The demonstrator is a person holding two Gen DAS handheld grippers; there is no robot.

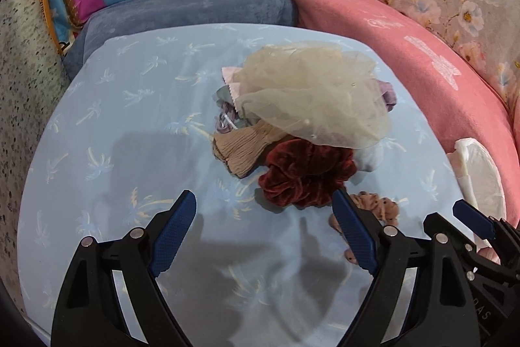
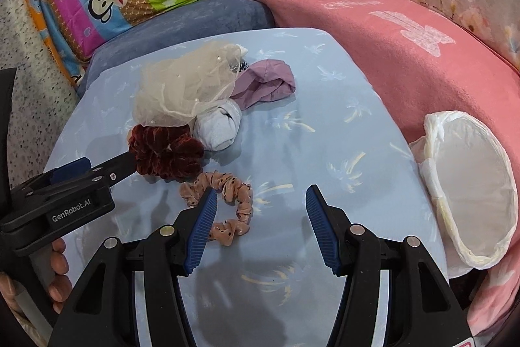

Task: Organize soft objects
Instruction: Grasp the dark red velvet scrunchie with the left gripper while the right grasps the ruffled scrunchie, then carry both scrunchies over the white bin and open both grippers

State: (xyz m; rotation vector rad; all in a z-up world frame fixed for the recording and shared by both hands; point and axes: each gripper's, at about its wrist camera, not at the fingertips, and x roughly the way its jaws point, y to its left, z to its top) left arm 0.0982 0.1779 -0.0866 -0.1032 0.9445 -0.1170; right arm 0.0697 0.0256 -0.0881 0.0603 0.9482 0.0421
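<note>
Left wrist view is showing the left claw (image 1: 265,230) hanging wide open over a pale blue cloth (image 1: 130,119) with a palm print, nothing between its fingers. Just beyond its right finger a dark red scrunchie (image 1: 305,176) is lying, at the near edge of a small heap. Against the scrunchie's far side a cream tulle piece (image 1: 312,96) is sitting on top of the heap, with a tan pleated piece (image 1: 240,148) sticking out on the left. A pink dotted scrunchie (image 1: 380,207) is lying apart from the heap, partly hidden behind the right finger. At the far right edge the right claw's blue tips are entering this view.

Right wrist view is showing the right claw (image 2: 261,225) standing partly open, holding nothing. The pink dotted scrunchie (image 2: 227,204) is lying flat on the cloth (image 2: 325,106), its left part covered by the claw's left finger (image 2: 201,230); whether the finger is touching it cannot be told. A white sock ball (image 2: 221,129) and a mauve cloth (image 2: 263,83) are lying beside the tulle (image 2: 185,86). A white net basket (image 2: 471,187) is lying tipped on its side at the right, on a pink blanket (image 2: 406,54), its mouth facing the cloth. The left claw (image 2: 107,166) is reaching in from the left, one finger tip touching or just short of the red scrunchie (image 2: 165,153).
</note>
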